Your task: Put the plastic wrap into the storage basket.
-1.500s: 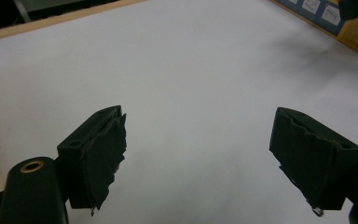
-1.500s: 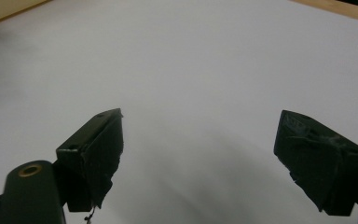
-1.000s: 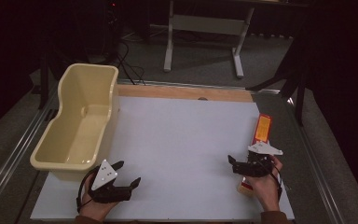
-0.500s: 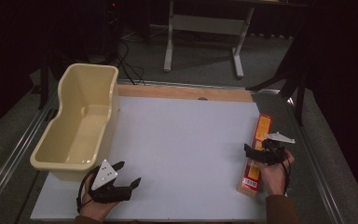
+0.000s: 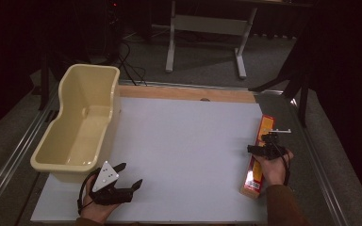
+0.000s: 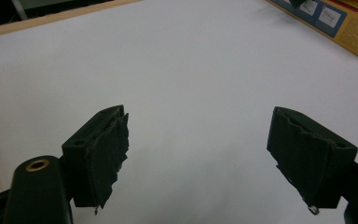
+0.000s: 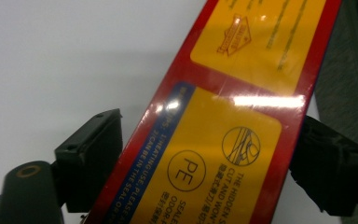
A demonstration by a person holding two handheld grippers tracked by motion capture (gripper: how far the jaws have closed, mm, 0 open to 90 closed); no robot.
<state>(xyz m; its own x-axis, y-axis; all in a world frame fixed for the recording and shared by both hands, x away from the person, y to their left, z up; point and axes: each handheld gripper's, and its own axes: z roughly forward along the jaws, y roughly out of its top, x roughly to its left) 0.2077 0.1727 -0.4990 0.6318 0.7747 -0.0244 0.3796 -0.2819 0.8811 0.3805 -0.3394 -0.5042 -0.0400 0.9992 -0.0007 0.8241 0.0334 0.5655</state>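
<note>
White table (image 5: 184,141) viewed from above, cream tub (image 5: 78,127) set at its left edge, long red-and-yellow box (image 5: 258,155) laid along its right edge, right gripper (image 5: 263,149) lowered over the box with jaws spread astride it, grip not discernible, left gripper (image 5: 125,176) rested low near the front edge, jaws held wide apart and empty.

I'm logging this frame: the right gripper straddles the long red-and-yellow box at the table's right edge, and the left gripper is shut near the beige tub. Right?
Not quite. The left gripper is open, its jaws wide apart over bare table, as the left gripper view shows. The right gripper does straddle the box, and the tub is near the left one.
</note>
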